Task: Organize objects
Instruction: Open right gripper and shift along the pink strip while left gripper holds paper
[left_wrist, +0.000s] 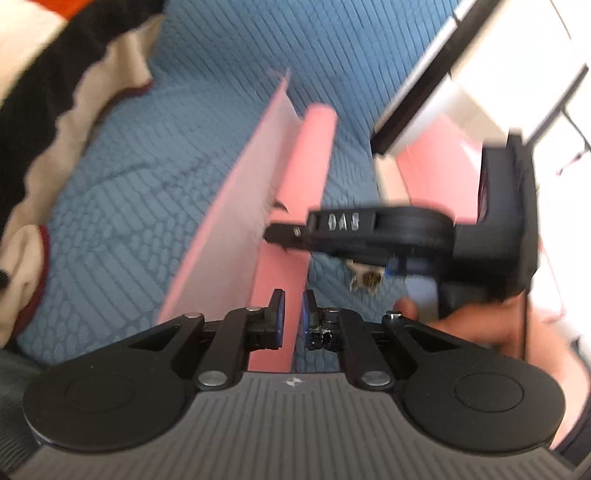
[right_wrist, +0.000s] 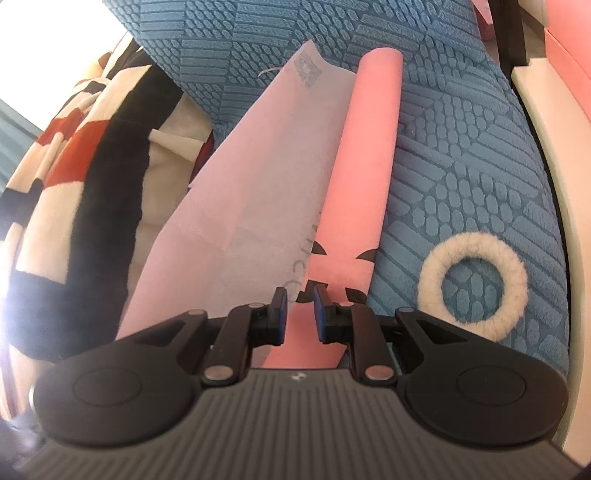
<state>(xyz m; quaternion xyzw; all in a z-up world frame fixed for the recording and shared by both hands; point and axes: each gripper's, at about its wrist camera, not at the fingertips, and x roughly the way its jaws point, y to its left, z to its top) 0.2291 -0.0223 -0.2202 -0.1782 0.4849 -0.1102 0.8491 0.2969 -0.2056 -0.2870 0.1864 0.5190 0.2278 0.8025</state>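
A flat pink bag lies on the blue quilted bedspread, with a pale face and a darker pink folded edge that bears black marks. My left gripper is shut on the near end of that folded edge. In the left wrist view my right gripper reaches in from the right, with its tips at the same edge further along. In its own view, the right gripper straddles the pink fold with a small gap between the pads and the fold.
A fluffy white ring lies on the bedspread right of the bag. A black, red and cream blanket is heaped at the left. A white frame borders the right side. A person's hand holds the right gripper.
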